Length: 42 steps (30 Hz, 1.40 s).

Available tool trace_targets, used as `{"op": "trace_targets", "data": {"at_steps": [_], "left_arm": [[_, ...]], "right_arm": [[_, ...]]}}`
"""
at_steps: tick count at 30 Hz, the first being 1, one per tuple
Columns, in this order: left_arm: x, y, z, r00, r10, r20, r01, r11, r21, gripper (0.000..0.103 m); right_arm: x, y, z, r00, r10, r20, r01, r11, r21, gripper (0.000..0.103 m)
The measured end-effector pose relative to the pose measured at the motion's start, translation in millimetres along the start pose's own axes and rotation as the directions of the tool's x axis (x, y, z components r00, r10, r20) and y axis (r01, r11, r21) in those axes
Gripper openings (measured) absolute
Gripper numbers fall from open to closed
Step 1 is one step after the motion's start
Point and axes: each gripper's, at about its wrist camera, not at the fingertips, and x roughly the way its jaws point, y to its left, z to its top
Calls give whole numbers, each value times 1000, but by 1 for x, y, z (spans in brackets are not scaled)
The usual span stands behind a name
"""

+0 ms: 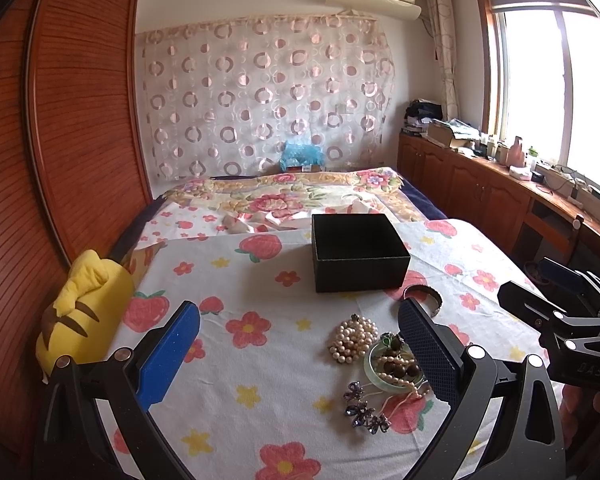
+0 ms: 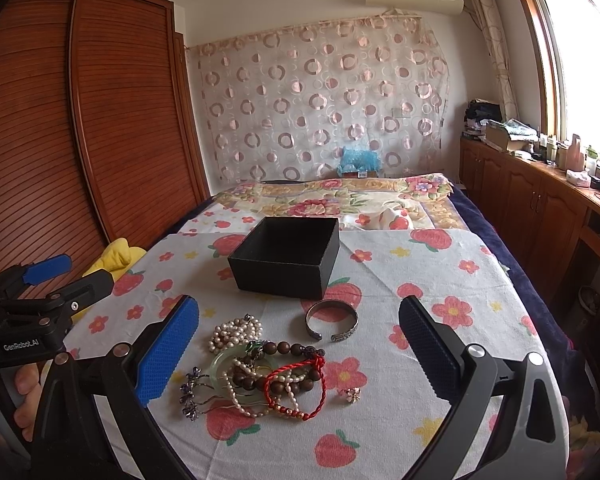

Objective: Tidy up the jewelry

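Observation:
An open black box stands on the flowered cloth. In front of it lies a jewelry pile: pearl strand, green jade bangle, dark wooden beads, red cord bracelet, purple flower piece. A silver cuff and a small flower ring lie apart. My left gripper is open above the cloth, left of the pile. My right gripper is open over the pile. Both are empty.
A yellow plush toy lies at the left edge of the cloth. A wooden wardrobe stands on the left. A wooden cabinet counter with clutter runs along the right under the window. A floral blanket lies behind the box.

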Motion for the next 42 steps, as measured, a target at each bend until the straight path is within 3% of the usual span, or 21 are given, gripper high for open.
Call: {"op": "trace_targets", "data": {"at_steps": [12,16,20,30,42], "left_arm": [[-2,1,1,1000,-1,-5,1,1000,-1,96],[0,4,5,999,-33,-33,33,999,-7,96],[11,3,-3,995,-47,-89,51,998,46,96],[53,-5,-47,957,-112,-268,148,982,119,96],[77,-27,-73,908,-191,-373,262,954,149,96]], "right_arm": [[1,-6,-3,1000,0,-2,0,1000,0,101],[6,3,-2,1000,13,-9,-13,1000,8,101],[10,-7,-9,999,16,-31,-15,1000,10,101],[21,-19,-28,996,3,-93,-5,1000,-17,101],[36,-25,-46,988,1,-153,-14,996,-84,101]]}}
